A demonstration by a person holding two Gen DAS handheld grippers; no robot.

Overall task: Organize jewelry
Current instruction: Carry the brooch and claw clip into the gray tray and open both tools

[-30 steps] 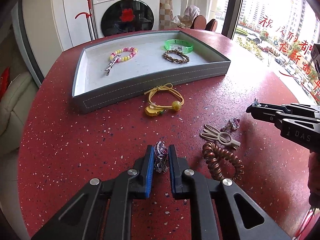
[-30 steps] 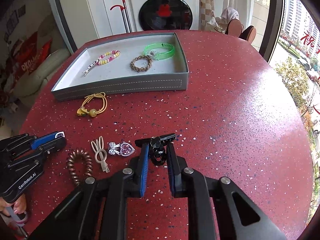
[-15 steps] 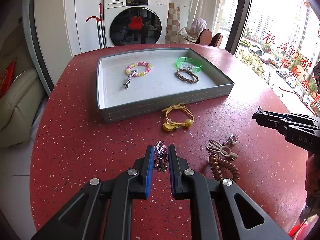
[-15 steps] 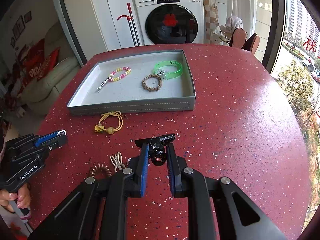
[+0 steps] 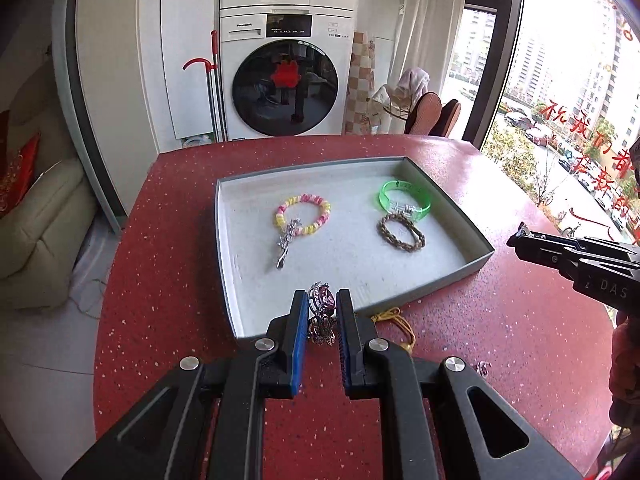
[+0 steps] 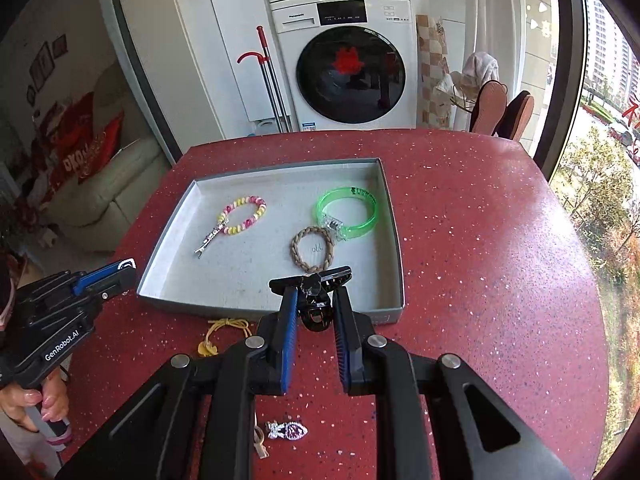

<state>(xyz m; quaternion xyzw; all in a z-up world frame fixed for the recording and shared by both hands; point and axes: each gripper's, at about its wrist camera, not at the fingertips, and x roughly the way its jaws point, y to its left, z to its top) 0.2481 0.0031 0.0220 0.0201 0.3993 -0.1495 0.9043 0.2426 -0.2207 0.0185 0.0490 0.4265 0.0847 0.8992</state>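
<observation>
My left gripper (image 5: 322, 300) is shut on a purple rhinestone hair clip (image 5: 322, 306), held above the near edge of the grey tray (image 5: 468, 236). My right gripper (image 6: 314, 298) is shut on a black hair clip (image 6: 314, 292), held over the tray's near right part (image 6: 394, 240). In the tray lie a pink-and-yellow bead bracelet (image 5: 303, 215), a silver clip (image 5: 285, 244), a green bangle (image 5: 405, 200) and a brown braided bracelet (image 5: 401, 232). A yellow cord bracelet (image 6: 224, 332) lies on the red table before the tray. A second purple heart clip (image 6: 289, 430) lies under my right gripper.
The red speckled round table (image 6: 480, 240) drops off at left and right. A beige hair clip (image 6: 261, 442) peeks out beside the heart clip. A washing machine (image 5: 286, 76) and chairs (image 5: 432, 114) stand beyond the table. A sofa (image 5: 36, 220) is at the left.
Both grippers have risen and moved forward toward the tray, each still holding its clip. The loose items on the table have dropped toward the bottom of the views.
</observation>
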